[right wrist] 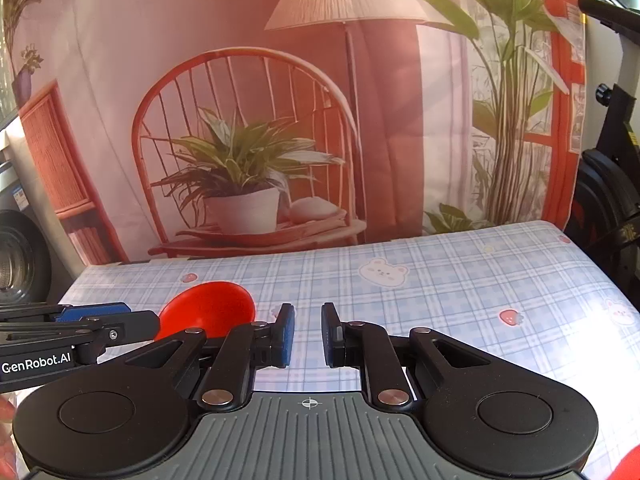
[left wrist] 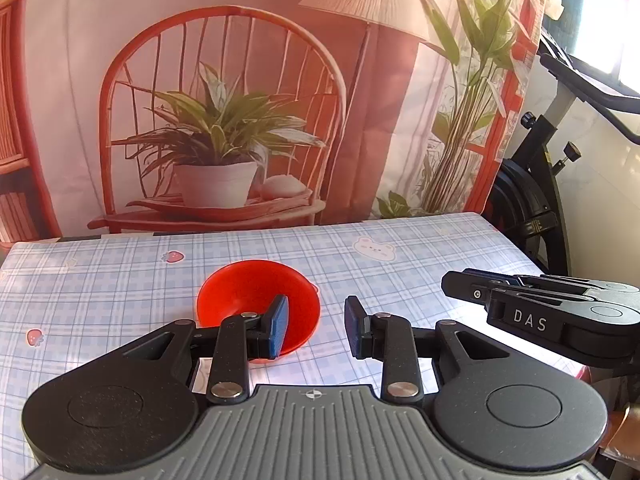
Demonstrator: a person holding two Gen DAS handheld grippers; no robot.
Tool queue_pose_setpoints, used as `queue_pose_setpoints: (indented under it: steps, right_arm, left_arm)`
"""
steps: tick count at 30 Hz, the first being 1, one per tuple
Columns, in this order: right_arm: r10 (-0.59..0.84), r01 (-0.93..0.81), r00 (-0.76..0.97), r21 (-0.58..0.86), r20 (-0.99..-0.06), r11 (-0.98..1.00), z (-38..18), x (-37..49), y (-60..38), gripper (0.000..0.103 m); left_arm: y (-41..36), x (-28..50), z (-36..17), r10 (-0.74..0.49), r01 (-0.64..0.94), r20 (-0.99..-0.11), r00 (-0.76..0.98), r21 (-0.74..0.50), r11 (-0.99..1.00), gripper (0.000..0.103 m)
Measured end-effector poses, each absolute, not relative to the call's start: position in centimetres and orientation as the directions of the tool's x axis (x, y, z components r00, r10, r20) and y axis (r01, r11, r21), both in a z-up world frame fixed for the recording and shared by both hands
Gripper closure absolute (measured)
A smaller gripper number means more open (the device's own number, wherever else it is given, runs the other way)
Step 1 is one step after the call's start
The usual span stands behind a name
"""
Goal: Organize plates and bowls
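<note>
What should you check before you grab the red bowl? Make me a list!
1. Red bowl upright on the table: ok.
2. Bowl empty inside: ok, nothing shows in it.
3. Left tongs free of any load: ok, a gap stands between the pads with nothing in it.
4. Right tongs free of any load: ok, only a narrow empty gap between the pads.
5. The two tongs apart from each other: ok, they are side by side and not touching.
6. Other plates or bowls to stack with: cannot tell, only a red edge shows at the right wrist view's lower corner.
</note>
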State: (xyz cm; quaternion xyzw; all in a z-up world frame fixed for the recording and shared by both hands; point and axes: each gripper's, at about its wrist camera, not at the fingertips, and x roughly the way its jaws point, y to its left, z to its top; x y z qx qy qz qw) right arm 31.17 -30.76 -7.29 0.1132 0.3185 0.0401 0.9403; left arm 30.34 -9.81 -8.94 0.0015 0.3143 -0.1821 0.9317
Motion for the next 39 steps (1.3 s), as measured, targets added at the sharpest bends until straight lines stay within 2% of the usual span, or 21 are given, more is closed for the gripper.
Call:
queue_pose_setpoints:
  steps: [6, 18, 24, 34, 39]
  right_arm:
    - [0.101, 0.025, 0.814, 0.208, -0.573, 0.978, -6.8, 27.3, -33.8, 0.088]
    - [-0.057, 0.204, 0.836, 0.214, -0.546, 0.955, -7.4, 19.4, -42.5, 0.086]
    - [-0.037, 0.189, 0.846, 0.235, -0.532, 0.953, -8.1, 16.8, -46.3, 0.074]
    - [-0.204, 0.307, 0.764, 0.066, -0.612, 0.949, -9.6, 13.2, -50.5, 0.07]
    - [-0.215, 0.339, 0.732, 0.072, -0.646, 0.938, -11.3, 11.8, -51.4, 0.071]
  left_arm:
    - [-12.8, 28.1, -8.5, -0.394, 0.398, -0.568, 0.722, -0.125, 0.909, 0.071]
    - [-19.8, 25.0, -9.8, -0.526, 0.545, -0.554, 0.645, -0.149, 0.825, 0.071]
    - [-22.4, 23.9, -10.9, -0.572, 0.601, -0.559, 0.6, -0.158, 0.784, 0.071]
    - [-28.0, 22.4, -13.2, -0.636, 0.7, -0.594, 0.494, -0.162, 0.695, 0.071]
    - [-30.5, 21.7, -15.1, -0.647, 0.743, -0.629, 0.43, -0.161, 0.65, 0.071]
